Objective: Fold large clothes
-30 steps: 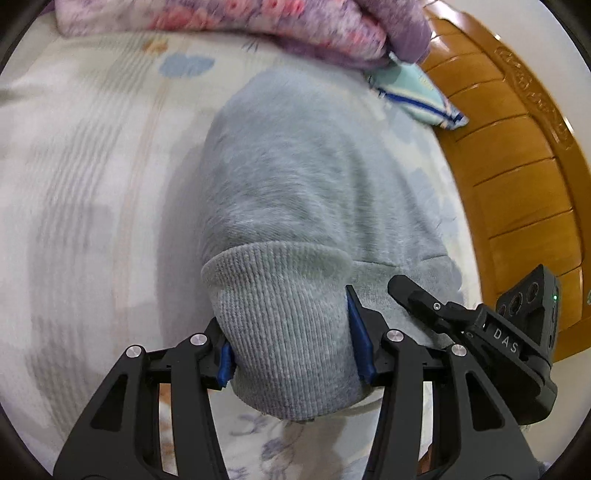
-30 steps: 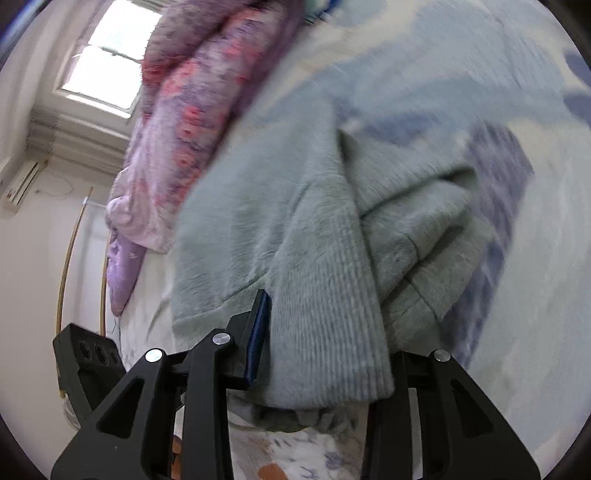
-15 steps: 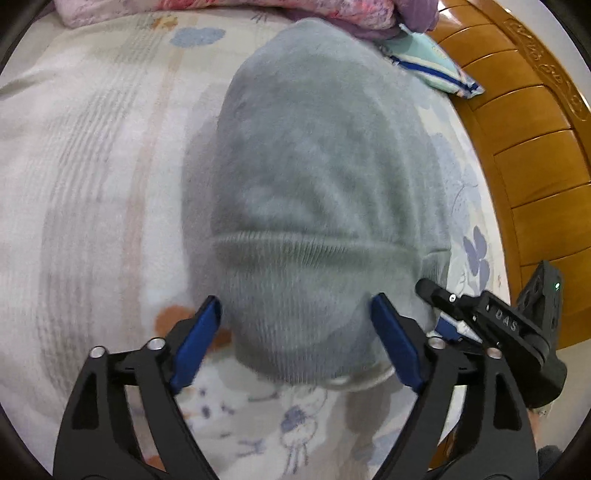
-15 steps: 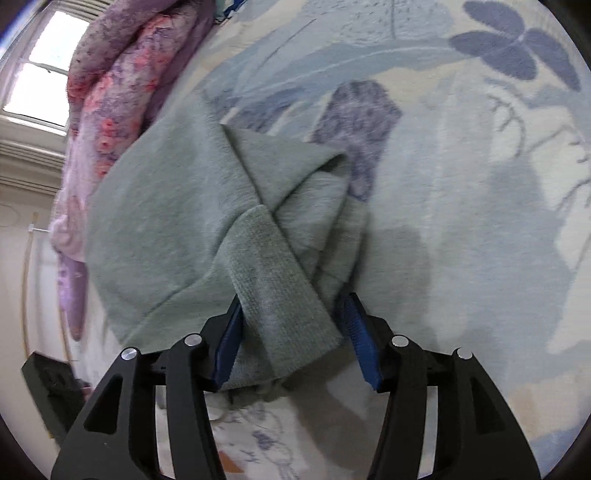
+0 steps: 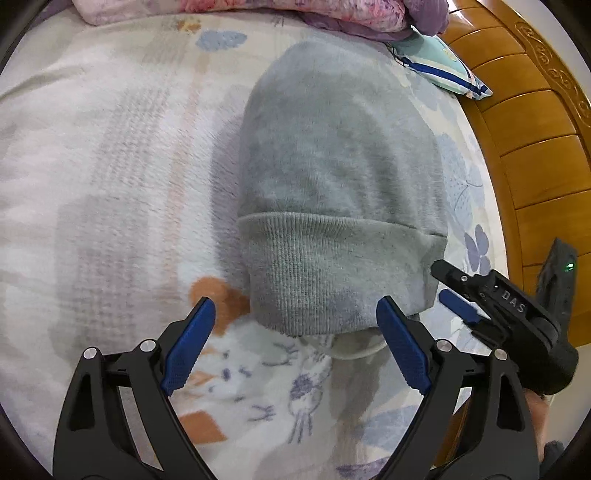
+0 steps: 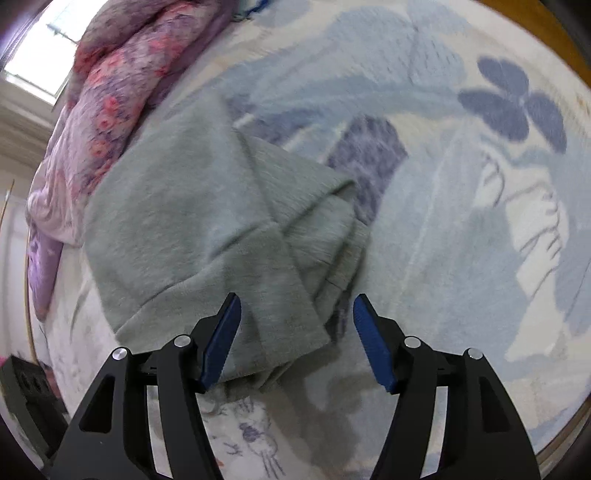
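A grey sweatshirt [image 5: 340, 162] lies folded on the patterned bed blanket [image 5: 110, 184], its ribbed hem [image 5: 332, 269] toward me. My left gripper [image 5: 295, 332] is open and empty just in front of the hem. In the right wrist view the sweatshirt [image 6: 184, 221] shows folded layers at its right edge. My right gripper [image 6: 295, 328] is open and empty, its jaws on either side of the ribbed corner [image 6: 288, 321] without gripping it. The right gripper also shows in the left wrist view [image 5: 458, 299] beside the hem's right end.
A pink and purple floral quilt [image 5: 258, 11] is piled at the head of the bed; it also shows in the right wrist view [image 6: 110, 92]. A small striped pillow [image 5: 439, 70] lies by the wooden bed frame [image 5: 535, 147] on the right. A window [image 6: 37, 55] is far left.
Both grippers have opened and let go of the sweatshirt's hem. The hem now rests flat on the blanket, and both grippers have drawn back a little.
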A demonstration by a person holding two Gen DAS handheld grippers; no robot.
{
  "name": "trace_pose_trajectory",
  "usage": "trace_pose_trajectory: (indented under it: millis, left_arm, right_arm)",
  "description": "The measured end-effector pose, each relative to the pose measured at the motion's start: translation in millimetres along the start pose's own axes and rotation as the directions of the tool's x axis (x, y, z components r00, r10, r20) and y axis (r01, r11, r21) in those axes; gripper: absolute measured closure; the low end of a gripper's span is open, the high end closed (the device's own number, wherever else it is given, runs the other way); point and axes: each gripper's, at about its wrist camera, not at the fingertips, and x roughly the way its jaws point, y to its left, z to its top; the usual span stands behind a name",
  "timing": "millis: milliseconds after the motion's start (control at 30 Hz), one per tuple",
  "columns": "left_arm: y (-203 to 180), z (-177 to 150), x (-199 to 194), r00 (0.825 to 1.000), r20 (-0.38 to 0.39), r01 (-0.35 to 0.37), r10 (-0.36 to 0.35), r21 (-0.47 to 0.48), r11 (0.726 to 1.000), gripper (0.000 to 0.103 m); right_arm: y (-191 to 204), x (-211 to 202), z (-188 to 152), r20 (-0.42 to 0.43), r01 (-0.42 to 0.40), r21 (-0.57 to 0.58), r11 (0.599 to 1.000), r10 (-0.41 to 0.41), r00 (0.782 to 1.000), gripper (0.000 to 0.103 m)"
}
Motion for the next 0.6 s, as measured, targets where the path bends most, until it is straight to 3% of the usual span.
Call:
trace_pose_trajectory:
  millis: [133,400,600]
  left_arm:
    - [-3,6,-30,0.999,0.034,-0.036,0.035,0.022,0.999,0.012]
    - [1,9,-93,0.983,0.098,-0.163,0.156,0.063,0.985,0.011]
    - [14,8,-145,0.976,0.134,-0.184,0.173,0.069,0.98,0.011]
  right_arm:
    - [31,-24,-4,0.044,0.099,-0.11,0.989,-0.095,0.994,0.042]
    - [102,-74,-29,0.092,0.089,-0.258,0.962,-0.067,0.994,0.034]
    - [154,-112,-48,0.129,0.112,-0.312,0.943,-0.074,0.989,0.023]
